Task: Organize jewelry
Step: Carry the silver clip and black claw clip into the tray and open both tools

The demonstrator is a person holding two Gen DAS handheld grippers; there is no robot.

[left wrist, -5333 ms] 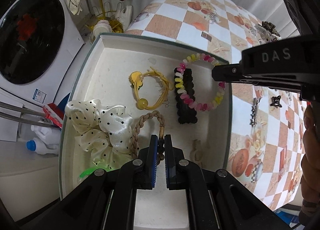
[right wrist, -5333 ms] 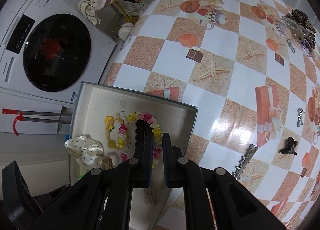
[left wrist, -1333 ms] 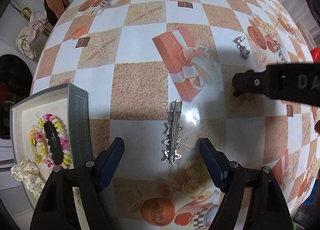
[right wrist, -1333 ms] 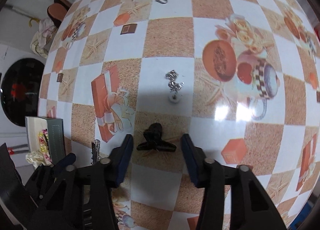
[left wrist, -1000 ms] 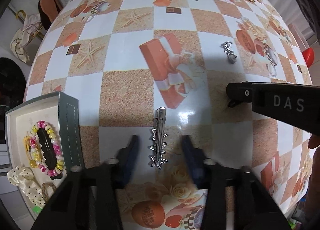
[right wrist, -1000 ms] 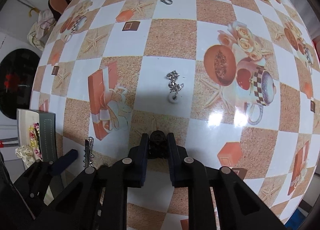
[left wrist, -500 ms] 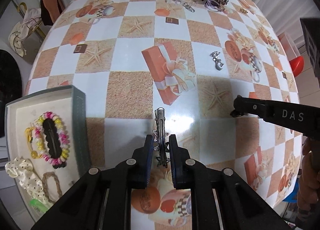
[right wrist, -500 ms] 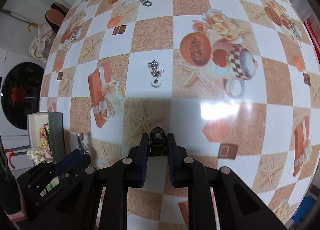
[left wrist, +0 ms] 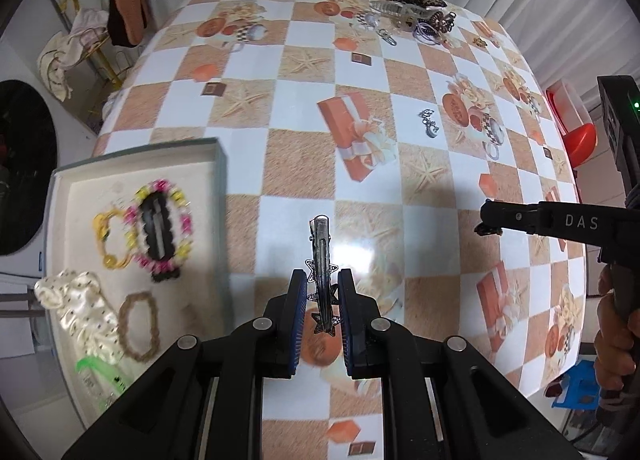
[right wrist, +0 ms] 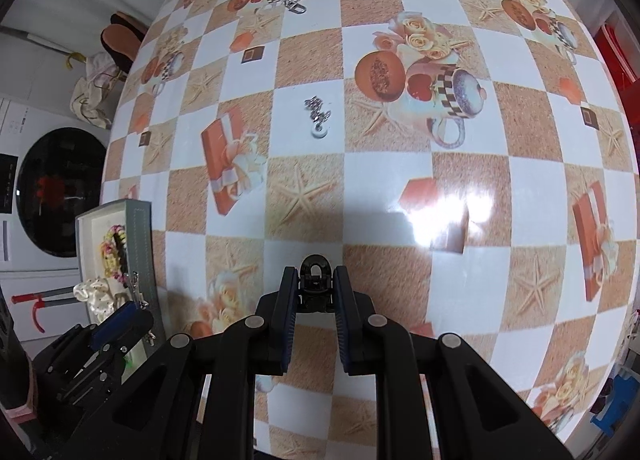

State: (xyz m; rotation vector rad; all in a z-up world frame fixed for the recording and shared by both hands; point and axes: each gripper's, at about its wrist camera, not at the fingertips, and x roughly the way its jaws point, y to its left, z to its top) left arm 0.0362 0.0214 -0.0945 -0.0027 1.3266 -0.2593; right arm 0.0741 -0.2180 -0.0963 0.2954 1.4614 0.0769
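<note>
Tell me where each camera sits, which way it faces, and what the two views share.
Left wrist: rides the left gripper, looking down its fingers at the silver hair clip they grip, the tray to its left; the right gripper and the person's hand show at right.
Right wrist: rides the right gripper, looking along its fingers at the black claw clip they grip; the left gripper shows lower left.
Shared: the checkered tablecloth, the tray, a small silver charm.
</note>
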